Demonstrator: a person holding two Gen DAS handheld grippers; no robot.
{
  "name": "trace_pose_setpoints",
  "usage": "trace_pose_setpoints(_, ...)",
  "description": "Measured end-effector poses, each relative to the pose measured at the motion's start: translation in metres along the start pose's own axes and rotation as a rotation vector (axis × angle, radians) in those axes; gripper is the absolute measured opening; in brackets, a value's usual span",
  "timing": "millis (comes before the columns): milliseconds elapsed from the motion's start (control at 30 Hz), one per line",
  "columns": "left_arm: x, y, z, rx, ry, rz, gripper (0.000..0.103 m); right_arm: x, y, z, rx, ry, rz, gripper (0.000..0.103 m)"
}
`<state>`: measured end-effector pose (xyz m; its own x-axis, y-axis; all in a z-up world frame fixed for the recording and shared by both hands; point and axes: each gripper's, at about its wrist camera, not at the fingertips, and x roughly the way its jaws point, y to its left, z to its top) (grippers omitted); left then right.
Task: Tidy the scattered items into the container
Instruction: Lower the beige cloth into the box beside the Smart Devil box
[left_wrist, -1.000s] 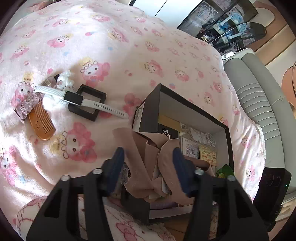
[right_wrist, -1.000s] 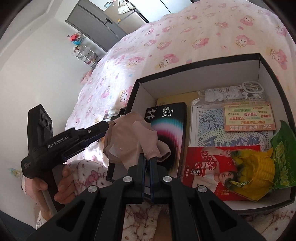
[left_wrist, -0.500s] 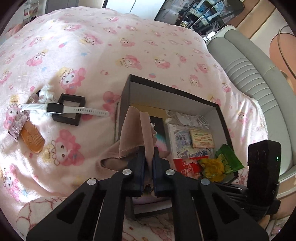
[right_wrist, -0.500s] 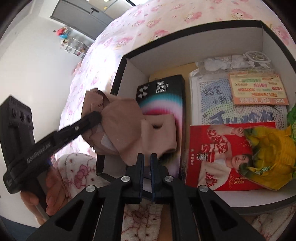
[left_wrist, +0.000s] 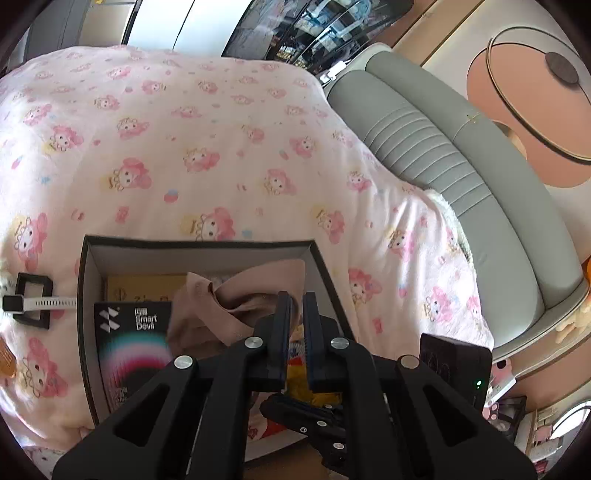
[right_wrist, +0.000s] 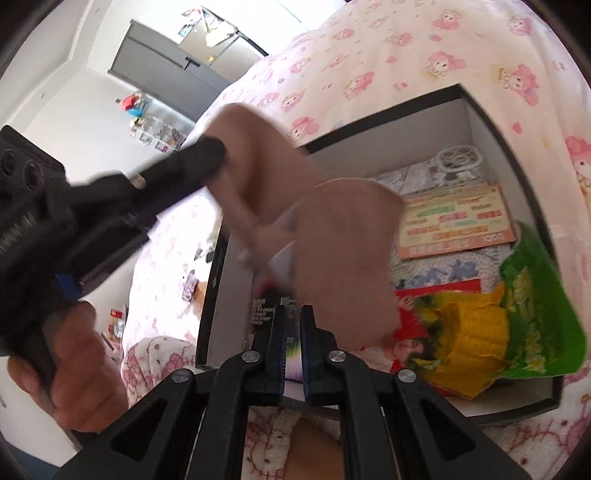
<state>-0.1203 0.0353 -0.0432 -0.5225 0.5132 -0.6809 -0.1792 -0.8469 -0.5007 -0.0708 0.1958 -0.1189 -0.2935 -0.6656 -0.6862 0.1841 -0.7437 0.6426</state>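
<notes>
A tan cloth hangs over the open black box on the pink bed. My left gripper is shut on the cloth and holds it above the box's contents; in the right wrist view the cloth dangles from the left gripper's fingers. My right gripper is shut and empty, just under the hanging cloth, at the box's near wall. The box holds a Smart Devil pack, papers, a red booklet and a green-yellow snack bag.
A white-strapped watch on a black frame lies left of the box, with an orange comb nearer me. A grey padded headboard runs along the bed's right side. Small items lie on the bed left of the box.
My left gripper closed on the cloth, then carried it right over the box's middle. My right gripper has let go of the cloth and stays shut below it.
</notes>
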Motion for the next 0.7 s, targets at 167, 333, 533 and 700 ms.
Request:
trace_pose_setpoints(167,0.024,0.030,0.002,-0.058,0.064,0.127,0.005,-0.017,-0.013,0.011,0.022,-0.050,-0.055,0.005)
trace_pose_setpoints(333,0.077,0.061,-0.013,-0.076,0.245,0.161,0.037,-0.023,-0.034,0.008,0.070,-0.032,-0.117,0.005)
trace_pose_setpoints(533,0.142,0.080,-0.005,-0.096,0.358,0.219,0.061,-0.028,-0.035,0.021,0.058,-0.023,-0.161,0.006)
trace_pose_setpoints(700,0.145,0.091,-0.011,-0.117,0.345,0.213,0.014,-0.009,-0.042,0.018,0.100,0.013,-0.150,0.008)
